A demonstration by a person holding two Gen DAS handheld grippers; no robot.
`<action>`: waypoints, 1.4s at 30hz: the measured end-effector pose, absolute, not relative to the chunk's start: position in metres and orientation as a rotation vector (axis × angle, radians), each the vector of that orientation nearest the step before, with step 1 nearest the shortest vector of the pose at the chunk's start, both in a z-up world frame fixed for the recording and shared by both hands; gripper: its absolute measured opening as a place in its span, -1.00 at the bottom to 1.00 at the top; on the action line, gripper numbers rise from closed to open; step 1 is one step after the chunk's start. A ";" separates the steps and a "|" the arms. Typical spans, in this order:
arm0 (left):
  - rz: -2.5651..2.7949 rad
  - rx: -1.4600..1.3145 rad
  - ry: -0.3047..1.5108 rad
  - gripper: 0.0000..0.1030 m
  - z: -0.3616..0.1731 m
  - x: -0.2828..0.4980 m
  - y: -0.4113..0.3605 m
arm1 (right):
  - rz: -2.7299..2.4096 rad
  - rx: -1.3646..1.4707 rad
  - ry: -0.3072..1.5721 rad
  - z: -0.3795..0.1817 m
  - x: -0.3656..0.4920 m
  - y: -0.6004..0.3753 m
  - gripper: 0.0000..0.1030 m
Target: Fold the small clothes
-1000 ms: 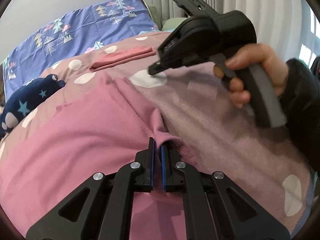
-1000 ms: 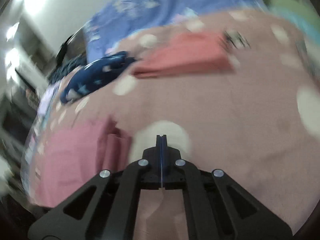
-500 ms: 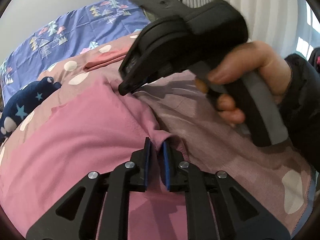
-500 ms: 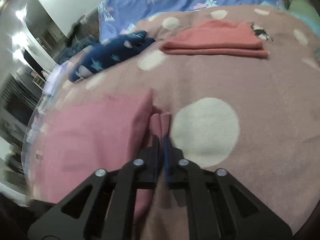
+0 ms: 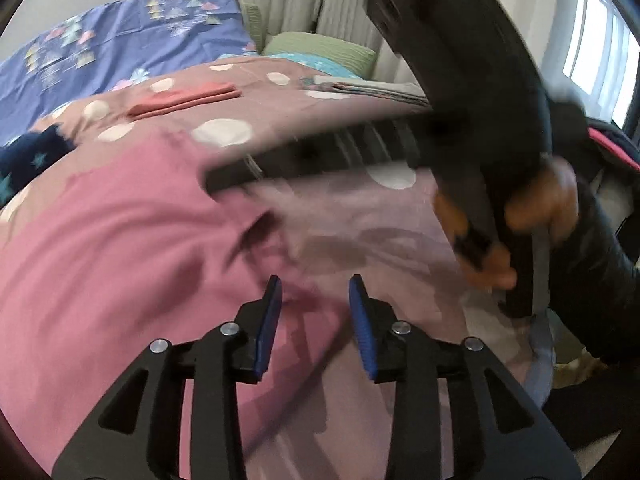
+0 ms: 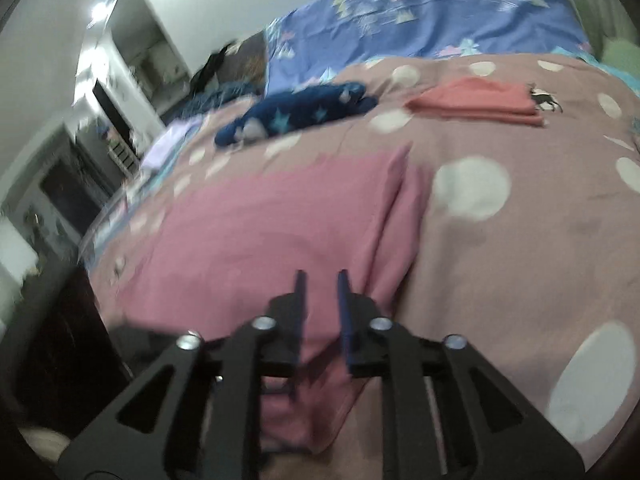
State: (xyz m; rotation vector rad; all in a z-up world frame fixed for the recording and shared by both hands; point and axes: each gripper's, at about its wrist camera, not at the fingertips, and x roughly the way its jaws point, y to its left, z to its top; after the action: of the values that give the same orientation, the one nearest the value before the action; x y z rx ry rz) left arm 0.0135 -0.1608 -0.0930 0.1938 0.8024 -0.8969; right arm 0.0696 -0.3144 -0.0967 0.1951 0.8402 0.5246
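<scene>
A pink garment point(image 5: 120, 248) lies spread on the mauve dotted bedspread point(image 5: 304, 96); in the right wrist view it point(image 6: 256, 240) shows a folded right edge. My left gripper point(image 5: 314, 300) is open and empty just above the garment's right edge. My right gripper point(image 6: 320, 284) is open and empty over the garment's near right corner. In the left wrist view the right gripper's body point(image 5: 460, 80) is blurred, held by a hand, with its fingers reaching left over the garment.
A folded coral garment point(image 6: 476, 100) lies further back on the bedspread point(image 6: 520, 220), also in the left wrist view point(image 5: 184, 98). A navy star-patterned garment point(image 6: 296, 116) lies to its left. A blue patterned sheet point(image 6: 420, 12) covers the back. The bed's left edge drops off.
Both grippers were shut on the pink garment's edge and have opened and let it go. The right gripper has lifted and swung towards the left gripper.
</scene>
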 end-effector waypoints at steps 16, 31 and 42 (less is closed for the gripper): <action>-0.039 -0.063 0.833 -0.25 -0.104 -0.026 0.123 | 0.316 0.182 0.776 -0.092 0.006 -0.309 -0.43; -0.122 -0.191 0.803 -0.97 -0.109 -0.045 0.156 | 0.226 0.626 0.921 -0.138 -0.015 -0.368 -0.93; -0.187 -0.204 0.832 -0.55 -0.116 -0.033 0.147 | 0.318 0.368 0.933 -0.126 0.023 -0.307 -0.51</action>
State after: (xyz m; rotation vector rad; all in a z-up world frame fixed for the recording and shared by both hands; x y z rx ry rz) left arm -0.0331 0.1466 -0.1155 -0.2044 0.8318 -0.1874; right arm 0.0226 -0.3067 -0.1259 0.3677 0.9334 0.3177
